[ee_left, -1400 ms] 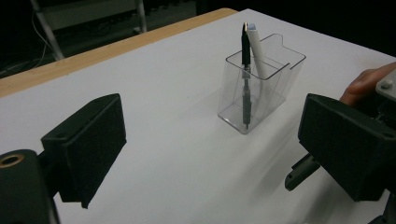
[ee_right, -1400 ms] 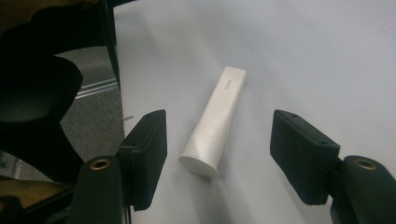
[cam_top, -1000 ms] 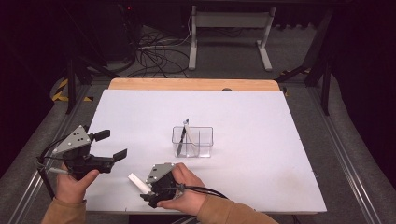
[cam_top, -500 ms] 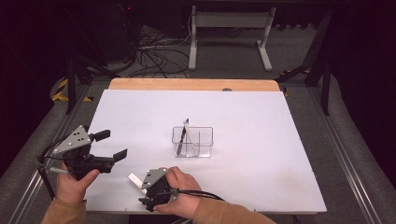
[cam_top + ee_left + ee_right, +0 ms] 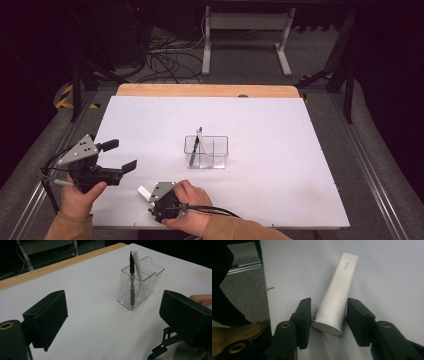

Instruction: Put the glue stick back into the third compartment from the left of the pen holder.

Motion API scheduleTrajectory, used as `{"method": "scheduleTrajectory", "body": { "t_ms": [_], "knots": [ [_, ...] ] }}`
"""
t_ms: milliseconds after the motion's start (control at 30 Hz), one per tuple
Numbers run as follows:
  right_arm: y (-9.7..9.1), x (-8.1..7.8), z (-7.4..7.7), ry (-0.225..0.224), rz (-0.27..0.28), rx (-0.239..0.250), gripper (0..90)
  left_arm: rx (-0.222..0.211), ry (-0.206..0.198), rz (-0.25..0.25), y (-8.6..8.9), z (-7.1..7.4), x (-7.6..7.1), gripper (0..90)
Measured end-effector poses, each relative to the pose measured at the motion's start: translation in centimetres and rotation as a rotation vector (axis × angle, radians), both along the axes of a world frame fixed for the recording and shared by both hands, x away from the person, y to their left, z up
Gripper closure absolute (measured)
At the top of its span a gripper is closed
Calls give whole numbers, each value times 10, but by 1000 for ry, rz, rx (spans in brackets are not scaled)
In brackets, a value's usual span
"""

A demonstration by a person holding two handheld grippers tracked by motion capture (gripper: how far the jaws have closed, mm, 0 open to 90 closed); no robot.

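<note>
Near the table's (image 5: 300, 190) front edge, our right gripper (image 5: 328, 320), jaws just closing, straddles the white tube (image 5: 337, 297) to lift it.

White tube (image 5: 336, 300) between the black jaws of the right claw (image 5: 329, 320), white table (image 5: 280, 190) under it, clear holder (image 5: 138, 286) beyond the left claw (image 5: 112, 322), black pen (image 5: 131, 277) inside

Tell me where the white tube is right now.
The white tube lies flat on the table near its front edge, between the jaws of the right hand-held gripper, left and in front of the clear holder.
</note>
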State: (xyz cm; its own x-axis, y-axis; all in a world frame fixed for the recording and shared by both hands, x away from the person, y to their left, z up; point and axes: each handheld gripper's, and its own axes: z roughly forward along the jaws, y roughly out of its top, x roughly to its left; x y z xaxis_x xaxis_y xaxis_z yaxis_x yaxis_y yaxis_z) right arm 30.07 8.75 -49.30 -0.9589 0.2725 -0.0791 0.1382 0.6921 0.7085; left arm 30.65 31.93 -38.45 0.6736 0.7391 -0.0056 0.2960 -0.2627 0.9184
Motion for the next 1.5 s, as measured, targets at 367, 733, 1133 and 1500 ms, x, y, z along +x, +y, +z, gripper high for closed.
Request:
{"method": "scheduleTrajectory", "body": {
  "t_ms": [367, 733, 1133, 1500],
  "knots": [
    [1, 1, 1, 37, -76, 12, 652, 4, -1, -2, -1, 0, 0, 87],
    [-18, 7, 28, 32, -63, 71, 653, -1, -3, 1, 1, 0, -1, 87],
    [-55, 11, 67, 5, -89, 145, 653, -2, -9, 8, 1, 0, -1, 88],
    [-83, 15, 90, -31, -125, 174, 653, 0, -7, 8, -1, 0, -1, 94]
  ]
}}
